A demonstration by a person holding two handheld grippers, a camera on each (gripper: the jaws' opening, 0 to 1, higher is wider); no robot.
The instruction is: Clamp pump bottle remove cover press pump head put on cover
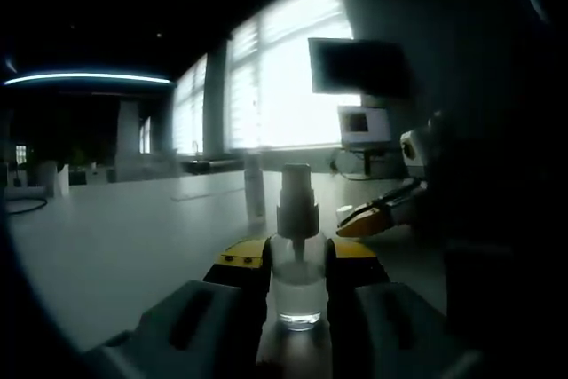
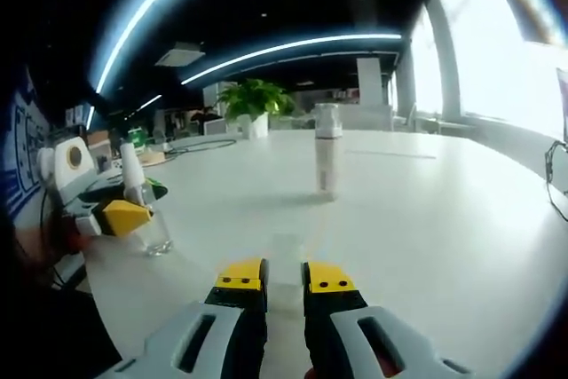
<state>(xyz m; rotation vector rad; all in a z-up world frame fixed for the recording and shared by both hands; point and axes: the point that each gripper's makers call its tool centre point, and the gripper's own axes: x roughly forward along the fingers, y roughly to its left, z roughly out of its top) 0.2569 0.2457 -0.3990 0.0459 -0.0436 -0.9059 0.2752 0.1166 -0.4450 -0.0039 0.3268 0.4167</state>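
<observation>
Pump bottle (image 1: 298, 281) stands upright on the white table (image 1: 124, 237), squeezed between the two yellow-tipped jaws of the left gripper (image 1: 296, 265). It is small and see-through, with a bit of clear liquid low down. Its white pump head (image 1: 295, 197) sticks up bare above the jaws, with no cover on it. The jaws press on both sides of the glass body, and the bottom of the bottle touches the table.

From the right gripper view, the same bottle (image 2: 153, 224) sits near the left edge, and the left gripper (image 2: 120, 215) reaches in from the left and holds it around the middle.

The right gripper (image 2: 284, 283) hangs low over the table with its jaws close together. Only a thin gap shows between the yellow tips. A small pale thing seems to sit in that gap, but it is too blurry to tell what it is, or if the jaws are pinching it. In the left gripper view the right gripper (image 1: 377, 217) comes in from the right, just beside the pump head and not touching it.

Farther back on the table stands a tall pale bottle (image 2: 327, 150) with a cap on top, well apart from both grippers. A green plant (image 2: 253, 99) sits far behind it. Bright windows (image 1: 284, 77) and a dark screen (image 1: 359, 67) are in the back
</observation>
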